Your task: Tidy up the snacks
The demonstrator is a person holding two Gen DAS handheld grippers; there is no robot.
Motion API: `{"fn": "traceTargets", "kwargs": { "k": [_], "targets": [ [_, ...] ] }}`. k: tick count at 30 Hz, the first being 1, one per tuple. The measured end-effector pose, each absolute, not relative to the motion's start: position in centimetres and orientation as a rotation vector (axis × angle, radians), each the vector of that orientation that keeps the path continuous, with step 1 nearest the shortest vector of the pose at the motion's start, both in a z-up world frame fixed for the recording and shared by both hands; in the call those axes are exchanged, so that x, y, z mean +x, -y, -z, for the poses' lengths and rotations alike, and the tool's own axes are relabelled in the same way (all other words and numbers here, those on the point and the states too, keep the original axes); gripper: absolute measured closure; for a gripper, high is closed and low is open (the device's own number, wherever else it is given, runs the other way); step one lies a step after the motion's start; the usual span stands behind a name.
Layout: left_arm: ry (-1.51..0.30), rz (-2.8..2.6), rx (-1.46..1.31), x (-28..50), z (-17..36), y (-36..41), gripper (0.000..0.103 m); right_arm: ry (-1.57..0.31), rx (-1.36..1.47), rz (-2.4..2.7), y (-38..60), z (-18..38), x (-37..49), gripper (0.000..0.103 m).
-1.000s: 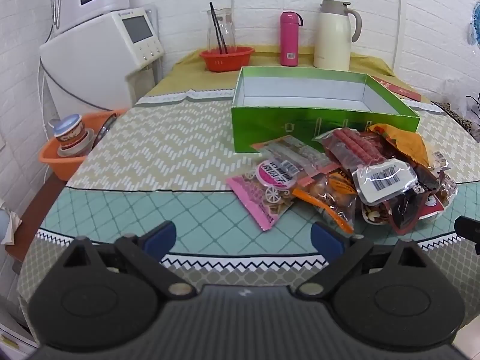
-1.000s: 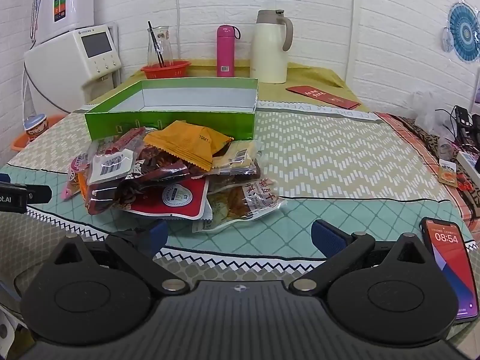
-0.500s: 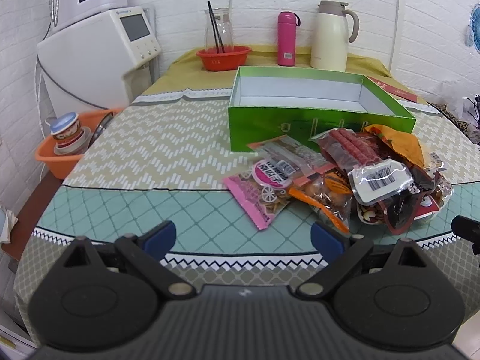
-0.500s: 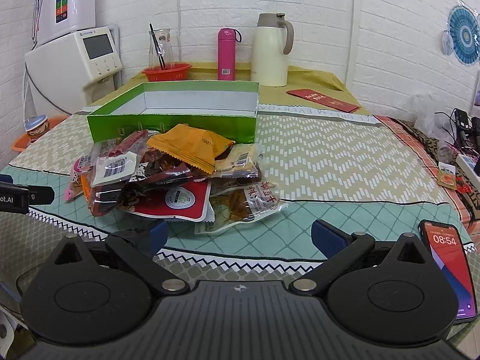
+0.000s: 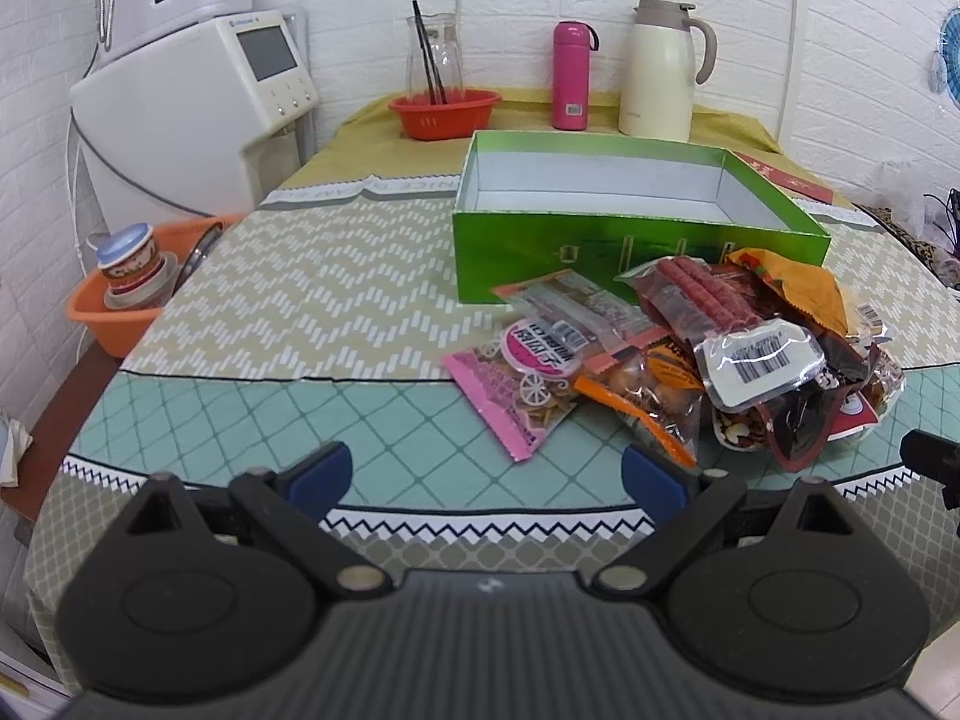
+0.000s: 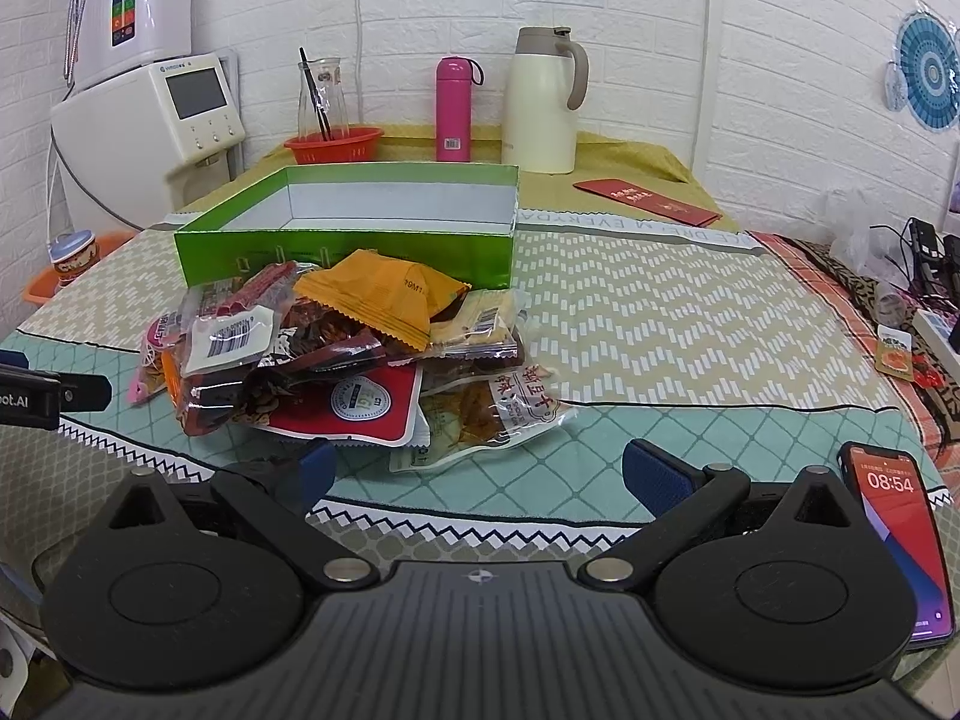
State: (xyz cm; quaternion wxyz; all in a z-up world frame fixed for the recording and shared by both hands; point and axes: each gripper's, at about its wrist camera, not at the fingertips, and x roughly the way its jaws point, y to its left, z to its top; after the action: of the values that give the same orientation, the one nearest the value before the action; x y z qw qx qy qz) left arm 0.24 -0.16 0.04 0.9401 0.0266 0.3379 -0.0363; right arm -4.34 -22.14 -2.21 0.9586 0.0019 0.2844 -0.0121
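A pile of snack packets [image 5: 690, 354] lies on the table in front of an open green box [image 5: 630, 240], whose white inside shows nothing in it. A pink packet [image 5: 522, 384] lies at the pile's left edge. In the right wrist view the pile [image 6: 336, 348] has an orange packet [image 6: 378, 294] on top and a red packet [image 6: 360, 402] at the front, with the box [image 6: 360, 240] behind. My left gripper [image 5: 486, 474] is open and empty, short of the pile at the table's near edge. My right gripper [image 6: 474, 471] is open and empty, just in front of the pile.
A phone [image 6: 900, 540] lies at the table's near right edge. A red basket with a glass jug [image 5: 444, 111], a pink bottle [image 5: 570, 78] and a cream thermos [image 5: 660, 72] stand at the back. An orange bin [image 5: 126, 300] and a white appliance [image 5: 198, 114] are on the left.
Both views have shifted slightly, the right gripper edging a little toward the pile. Nothing on the table has moved and both grippers stay open.
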Motion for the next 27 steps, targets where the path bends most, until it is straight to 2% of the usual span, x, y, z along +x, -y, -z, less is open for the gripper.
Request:
{"fn": "traceTargets", "kwargs": {
  "k": [21,27],
  "targets": [
    [-0.680,0.118,0.049,1.1,-0.6,0.3,0.008,-0.579,0.006,0.004,22.1,2.4,-3.2,0.000],
    [-0.678,0.238,0.009,2.5,-2.1,0.1,0.008,-0.455,0.041,-0.100,22.5,0.9,-3.5,0.000]
  ]
}}
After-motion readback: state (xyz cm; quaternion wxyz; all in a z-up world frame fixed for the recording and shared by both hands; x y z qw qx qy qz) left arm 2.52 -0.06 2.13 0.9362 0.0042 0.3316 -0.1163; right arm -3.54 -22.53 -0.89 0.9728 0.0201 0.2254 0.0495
